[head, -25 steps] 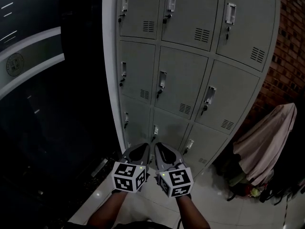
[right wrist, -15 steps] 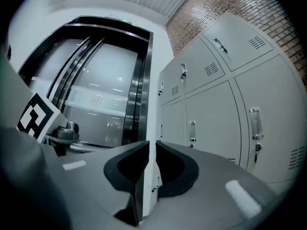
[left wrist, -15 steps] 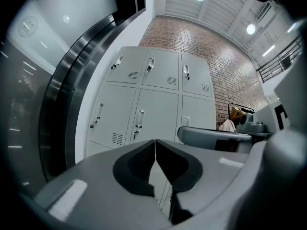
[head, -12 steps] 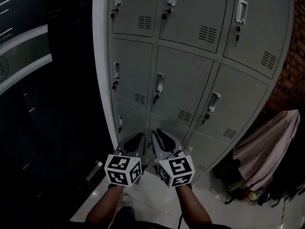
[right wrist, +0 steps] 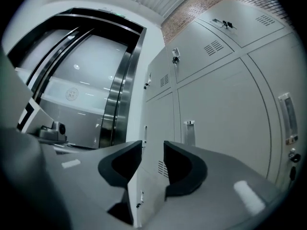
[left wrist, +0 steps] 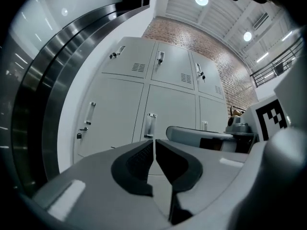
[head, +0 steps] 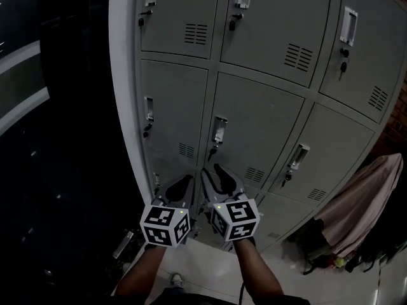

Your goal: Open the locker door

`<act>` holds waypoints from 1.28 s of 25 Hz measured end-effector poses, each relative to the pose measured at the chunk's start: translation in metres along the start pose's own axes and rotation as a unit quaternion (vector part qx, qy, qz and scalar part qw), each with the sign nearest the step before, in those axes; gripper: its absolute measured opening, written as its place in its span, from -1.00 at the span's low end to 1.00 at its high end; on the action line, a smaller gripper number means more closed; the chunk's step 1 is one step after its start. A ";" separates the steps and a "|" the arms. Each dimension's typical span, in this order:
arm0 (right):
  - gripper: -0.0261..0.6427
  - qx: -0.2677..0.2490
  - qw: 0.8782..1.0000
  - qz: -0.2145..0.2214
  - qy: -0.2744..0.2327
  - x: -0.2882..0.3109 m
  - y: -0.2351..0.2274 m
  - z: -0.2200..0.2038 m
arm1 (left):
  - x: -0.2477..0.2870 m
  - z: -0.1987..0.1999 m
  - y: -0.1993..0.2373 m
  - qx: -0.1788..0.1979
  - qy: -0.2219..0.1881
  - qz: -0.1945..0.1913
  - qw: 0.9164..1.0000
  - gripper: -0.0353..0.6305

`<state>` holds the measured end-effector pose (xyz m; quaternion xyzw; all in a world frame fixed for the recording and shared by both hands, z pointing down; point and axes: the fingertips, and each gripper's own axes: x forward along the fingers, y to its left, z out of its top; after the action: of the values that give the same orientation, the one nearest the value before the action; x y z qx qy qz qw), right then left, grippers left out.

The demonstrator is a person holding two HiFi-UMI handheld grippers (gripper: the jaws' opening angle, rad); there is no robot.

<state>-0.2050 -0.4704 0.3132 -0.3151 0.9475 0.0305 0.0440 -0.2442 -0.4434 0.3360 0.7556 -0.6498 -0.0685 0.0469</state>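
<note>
The left gripper [head: 180,184] has shut, empty fingers. The right gripper [head: 216,172] has fingers that have just been opening, a little apart, empty. The locker door handle [head: 219,129] looks thin, I think, so the fingers could slip off.

I counted one locker cabinet [head: 124,75] with nine doors [head: 254,116], in three rows of three, the bottom row partly behind the grippers. Seven handles [head: 219,130] showed: three on the top row, three on the middle row and one at the bottom left. The upper two rows carried six vent grilles [head: 297,56]. There were two grippers, a left gripper [head: 181,182] and a right gripper [head: 214,170], each with one marker cube [head: 165,224]. One pinkish cloth [head: 362,202] hung at the right.
</note>
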 end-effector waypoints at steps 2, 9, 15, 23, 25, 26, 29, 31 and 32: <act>-0.58 0.001 1.000 -0.011 0.000 0.019 -0.007 0.000 | 0.013 0.004 0.015 -0.003 0.000 -0.005 1.000 -0.88; -0.51 -0.003 0.999 -0.051 -0.003 0.066 -0.033 0.002 | 0.050 0.010 0.042 -0.003 0.003 -0.038 0.999 -0.88; -0.35 0.006 0.997 -0.078 -0.008 0.099 -0.056 0.002 | 0.073 0.013 0.057 0.004 0.005 -0.062 0.998 -0.88; -0.24 0.018 0.994 -0.108 -0.003 0.126 -0.082 -0.002 | 0.093 0.009 0.076 0.000 0.011 -0.076 0.997 -0.88; -0.24 0.018 0.993 -0.113 -0.004 0.130 -0.085 -0.001 | 0.096 0.009 0.081 -0.001 0.011 -0.078 0.997 -0.88; -0.24 0.018 0.993 -0.116 -0.004 0.133 -0.087 -0.001 | 0.098 0.010 0.083 -0.001 0.011 -0.078 0.997 -0.88; -0.24 0.022 0.992 -0.121 -0.002 0.139 -0.093 -0.002 | 0.101 0.011 0.088 -0.002 0.009 -0.079 0.997 -0.88; -0.27 0.028 0.993 -0.118 0.000 0.142 -0.096 -0.003 | 0.103 0.010 0.091 -0.004 0.009 -0.079 0.997 -0.88; -0.28 0.029 0.993 -0.117 0.001 0.144 -0.096 -0.003 | 0.103 0.010 0.093 -0.004 0.009 -0.079 0.997 -0.88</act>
<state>-0.2618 -0.6331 0.2986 -0.4227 0.9046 -0.0025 0.0558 -0.3216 -0.5593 0.3370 0.8048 -0.5875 -0.0676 0.0506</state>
